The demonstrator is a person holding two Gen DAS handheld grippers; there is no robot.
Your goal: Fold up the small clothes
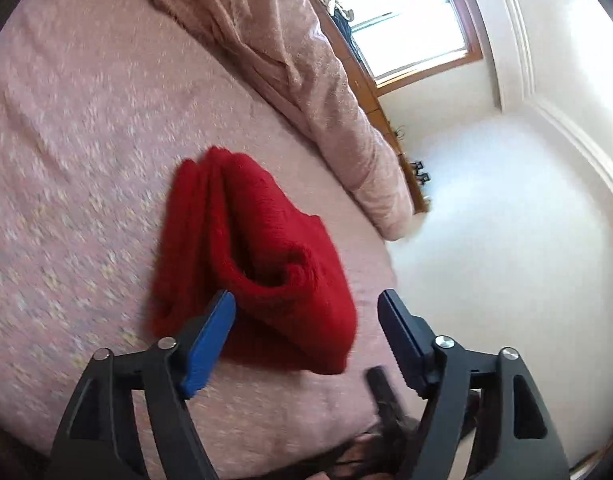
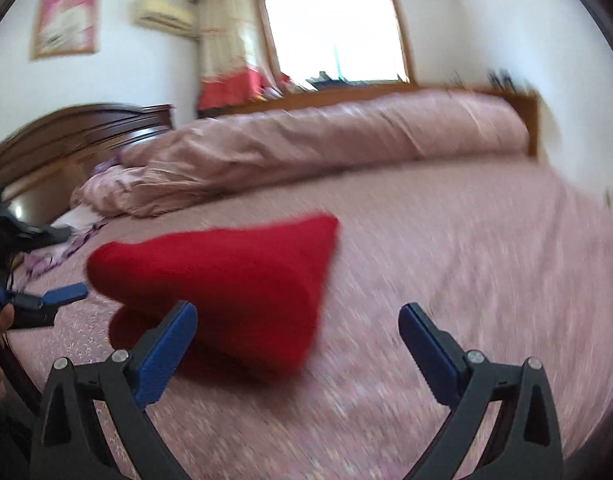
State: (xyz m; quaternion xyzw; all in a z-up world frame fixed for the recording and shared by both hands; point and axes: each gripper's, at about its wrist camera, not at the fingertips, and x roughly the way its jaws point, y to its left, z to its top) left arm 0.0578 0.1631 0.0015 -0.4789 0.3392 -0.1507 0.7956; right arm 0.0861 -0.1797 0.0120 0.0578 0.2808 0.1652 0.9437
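Left gripper (image 1: 306,300), jaws open and empty, just short of the folded red knitted garment (image 1: 258,264) on the bed (image 1: 66,160); its long axis runs away from the jaws. Right gripper (image 2: 298,312), jaws wide open, empty, beside it.

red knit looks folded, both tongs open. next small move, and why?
Probably back both tongs off and leave it. The red garment lies folded in layers on the pink bedsheet; the left tongs and right tongs stand open with nothing gripped. One rolled edge gapes slightly, so a light press there might come first.
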